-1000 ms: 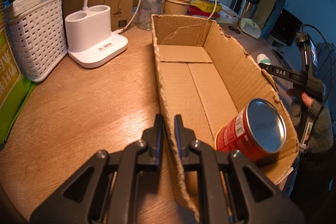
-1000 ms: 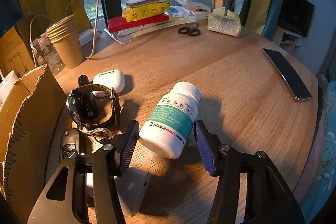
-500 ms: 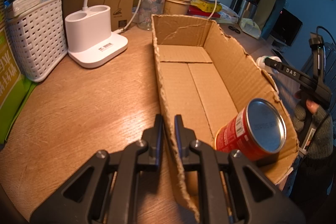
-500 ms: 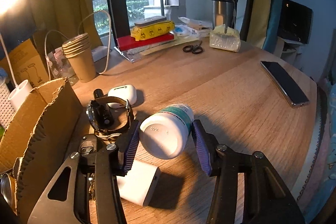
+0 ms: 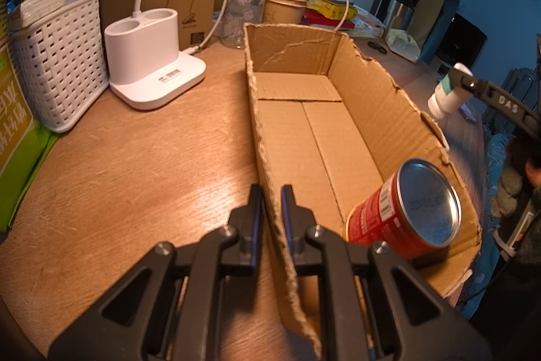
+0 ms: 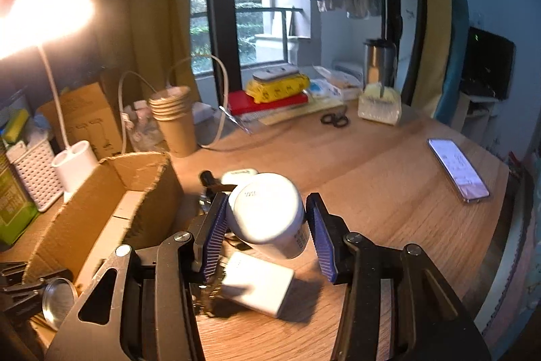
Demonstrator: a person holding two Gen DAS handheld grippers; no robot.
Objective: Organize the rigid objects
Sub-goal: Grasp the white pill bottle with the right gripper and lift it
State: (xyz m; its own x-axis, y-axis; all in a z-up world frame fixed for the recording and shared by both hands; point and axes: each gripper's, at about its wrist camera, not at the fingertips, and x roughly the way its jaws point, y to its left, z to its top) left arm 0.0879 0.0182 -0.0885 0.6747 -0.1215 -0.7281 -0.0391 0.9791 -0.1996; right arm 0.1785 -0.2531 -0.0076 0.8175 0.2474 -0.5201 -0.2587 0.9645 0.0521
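An open cardboard box (image 5: pixel 389 110) lies on the wooden table, and my left gripper (image 5: pixel 270 192) is shut on its near left wall. A red can (image 5: pixel 378 219) lies on its side in the box's near corner. My right gripper (image 6: pixel 267 196) holds a white pill bottle (image 6: pixel 267 219) off the table, base toward the camera. Its jaws are closing on the bottle between the blue pads. In the left wrist view the bottle (image 5: pixel 443 97) hangs beyond the box's right wall. The same box (image 6: pixel 101 192) sits left of the right gripper.
Below the bottle lie a white charger block (image 6: pixel 257 283) and a white earbud case (image 6: pixel 236 175). A phone (image 6: pixel 458 170), scissors (image 6: pixel 334 119) and stacked paper cups (image 6: pixel 174 117) sit farther back. A white lamp base (image 5: pixel 148 56) and basket (image 5: pixel 57 56) stand left of the box.
The right gripper closed on the pill bottle, lifted it off the table and carried it up toward the box. The left gripper has not moved.
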